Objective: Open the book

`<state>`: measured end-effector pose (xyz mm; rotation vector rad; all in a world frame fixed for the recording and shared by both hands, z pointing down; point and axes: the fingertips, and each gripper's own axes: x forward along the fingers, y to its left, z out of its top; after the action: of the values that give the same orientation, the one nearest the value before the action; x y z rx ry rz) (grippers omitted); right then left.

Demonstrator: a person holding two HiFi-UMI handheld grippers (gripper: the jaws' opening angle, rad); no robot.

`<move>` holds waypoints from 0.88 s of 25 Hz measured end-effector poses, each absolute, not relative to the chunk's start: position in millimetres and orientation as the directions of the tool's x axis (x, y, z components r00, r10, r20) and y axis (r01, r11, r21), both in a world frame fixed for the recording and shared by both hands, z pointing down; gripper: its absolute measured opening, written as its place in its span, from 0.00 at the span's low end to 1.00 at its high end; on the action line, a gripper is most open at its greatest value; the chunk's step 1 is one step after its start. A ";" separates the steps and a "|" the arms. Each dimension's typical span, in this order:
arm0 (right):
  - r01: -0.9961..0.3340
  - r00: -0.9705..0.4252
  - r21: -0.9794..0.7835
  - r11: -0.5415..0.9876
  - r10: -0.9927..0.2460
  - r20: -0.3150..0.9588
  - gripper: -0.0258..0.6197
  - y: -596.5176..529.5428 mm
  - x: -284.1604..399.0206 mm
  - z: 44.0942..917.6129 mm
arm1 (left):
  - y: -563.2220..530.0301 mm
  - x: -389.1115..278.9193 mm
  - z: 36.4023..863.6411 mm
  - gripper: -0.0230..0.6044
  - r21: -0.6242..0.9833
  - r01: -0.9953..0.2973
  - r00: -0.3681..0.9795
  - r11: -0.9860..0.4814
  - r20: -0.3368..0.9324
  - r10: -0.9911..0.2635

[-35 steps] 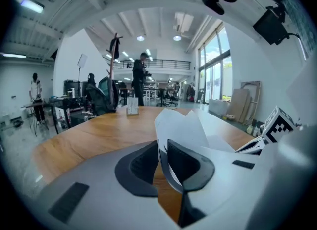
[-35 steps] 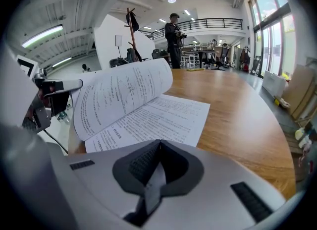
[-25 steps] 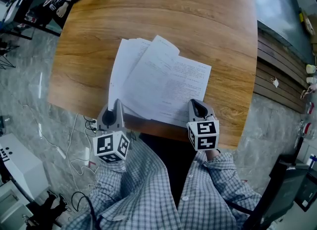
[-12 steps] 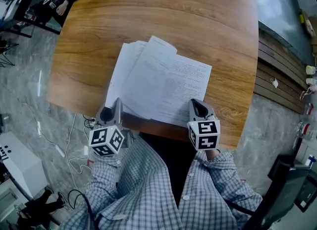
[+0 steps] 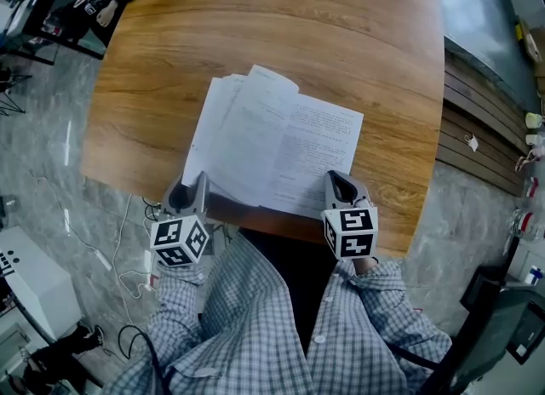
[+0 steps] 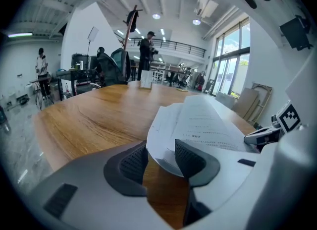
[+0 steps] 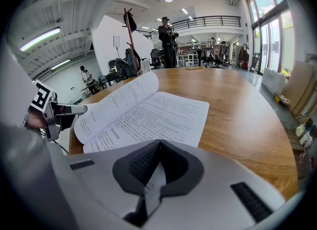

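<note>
On the wooden bench [image 5: 341, 44] over grey marble floor [image 5: 51, 129], right gripper [image 5: 341, 182] fingers pinch a page of the open book [image 5: 281, 146]; left gripper [image 5: 197, 182] fingers, just widened, loosely flank its corner

Your head camera looks steeply down on the wooden table [image 5: 358, 36] from above your chest. The camera on your left gripper [image 6: 159, 157] sits low at the table's near edge, close to the book [image 5: 272, 151], facing across it. The one on your right gripper [image 7: 157, 149] does likewise. All three share the book.
</note>
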<state>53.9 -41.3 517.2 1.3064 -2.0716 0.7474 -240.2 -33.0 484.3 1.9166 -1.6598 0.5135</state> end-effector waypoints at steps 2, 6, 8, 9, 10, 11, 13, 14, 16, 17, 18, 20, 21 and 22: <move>-0.918 -0.358 -0.151 0.367 -0.599 0.716 0.07 -41.5 53.9 517.7 | -29.8 -249.2 486.9 0.27 0.116 -0.991 0.128 -0.070 0.628 -0.768; -0.917 -0.359 -0.152 0.368 -0.599 0.715 0.07 -41.2 54.3 517.5 | -22.9 -270.2 482.7 0.27 0.044 -0.999 0.052 -0.031 0.636 -0.770; -0.918 -0.357 -0.150 0.368 -0.600 0.716 0.07 -41.3 54.4 517.5 | -24.3 -273.2 477.7 0.27 0.036 -0.999 0.050 -0.036 0.624 -0.780; -0.918 -0.356 -0.149 0.367 -0.600 0.716 0.07 -41.3 54.3 517.6 | -25.4 -273.2 475.9 0.27 0.033 -0.999 0.052 -0.040 0.619 -0.784; -0.918 -0.356 -0.149 0.367 -0.601 0.716 0.07 -41.2 54.1 517.6 | -26.3 -272.7 474.3 0.27 0.030 -0.999 0.053 -0.044 0.614 -0.787; -0.918 -0.357 -0.150 0.367 -0.600 0.716 0.07 -41.2 53.9 517.6 | -27.2 -271.7 472.8 0.27 0.025 -0.999 0.052 -0.046 0.610 -0.791; -0.917 -0.360 -0.153 0.368 -0.598 0.716 0.07 -41.1 53.9 517.6 | -29.4 -269.8 467.7 0.24 0.004 -0.999 0.039 -0.045 0.592 -0.805; -0.917 -0.361 -0.154 0.369 -0.598 0.716 0.07 -41.2 54.0 517.7 | -30.9 -268.8 464.2 0.19 -0.008 -0.999 0.030 -0.042 0.579 -0.815; -0.917 -0.361 -0.153 0.369 -0.599 0.715 0.07 -41.3 54.3 517.7 | -34.7 -264.9 457.1 0.09 -0.015 -0.999 0.027 -0.042 0.554 -0.832; -0.917 -0.360 -0.153 0.369 -0.599 0.715 0.07 -41.4 54.4 517.6 | -36.9 -262.0 453.8 0.08 -0.010 -0.999 0.033 -0.045 0.543 -0.839; -0.917 -0.360 -0.152 0.369 -0.599 0.715 0.07 -41.4 54.4 517.5 | -39.1 -258.7 450.7 0.06 -0.002 -0.999 0.041 -0.050 0.534 -0.845; -0.918 -0.357 -0.148 0.368 -0.600 0.716 0.07 -41.3 54.6 517.5 | -43.4 -251.1 444.9 0.05 0.015 -0.998 0.061 -0.062 0.518 -0.853; -0.918 -0.354 -0.145 0.368 -0.601 0.716 0.07 -41.3 54.6 517.4 | -45.4 -246.5 442.1 0.05 0.022 -0.997 0.073 -0.073 0.511 -0.857; -0.919 -0.352 -0.142 0.369 -0.603 0.716 0.07 -41.3 54.5 517.2 | -47.2 -241.1 439.3 0.05 0.025 -0.996 0.089 -0.088 0.504 -0.859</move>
<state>54.5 -41.3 517.2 1.3103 -2.0704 0.7310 -241.1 -47.2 439.3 2.0121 -1.8298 0.5198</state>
